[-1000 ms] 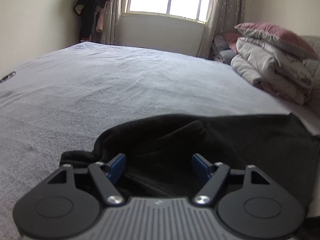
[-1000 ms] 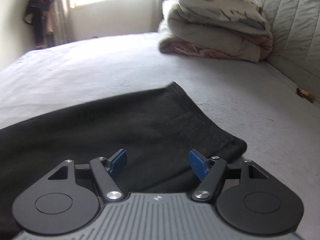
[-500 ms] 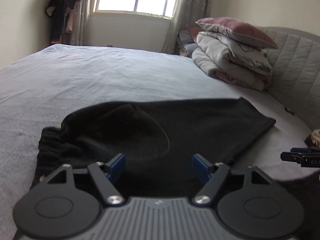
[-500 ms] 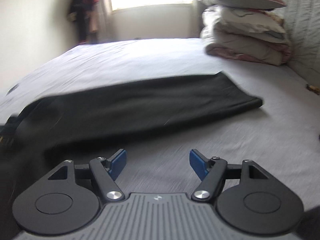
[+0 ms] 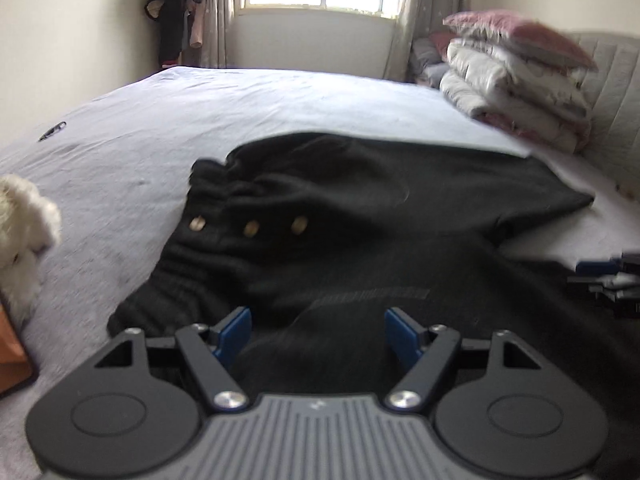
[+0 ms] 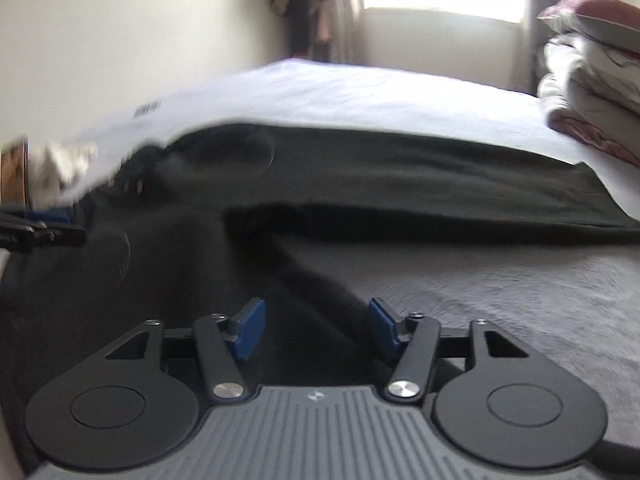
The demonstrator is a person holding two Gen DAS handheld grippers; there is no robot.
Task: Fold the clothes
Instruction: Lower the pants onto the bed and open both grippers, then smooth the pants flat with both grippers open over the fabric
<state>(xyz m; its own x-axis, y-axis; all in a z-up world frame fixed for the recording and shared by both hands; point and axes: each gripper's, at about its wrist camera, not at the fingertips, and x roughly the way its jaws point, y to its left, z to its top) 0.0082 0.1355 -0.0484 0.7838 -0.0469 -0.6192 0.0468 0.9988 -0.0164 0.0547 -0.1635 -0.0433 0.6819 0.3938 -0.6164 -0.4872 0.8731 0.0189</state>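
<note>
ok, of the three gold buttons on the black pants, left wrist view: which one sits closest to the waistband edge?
The leftmost button. It sits right by the gathered waistband edge of the black pants; the middle and right buttons lie further in.

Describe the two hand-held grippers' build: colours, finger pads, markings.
Both look identical. The left hand-held gripper and right hand-held gripper have a grey ribbed body with a small logo, black linkage arms on silver pivot screws, round black side housings, and blue finger pads. No hand or sleeve shows.

Trousers spread on bed, folded bedding stacked behind at right
</note>
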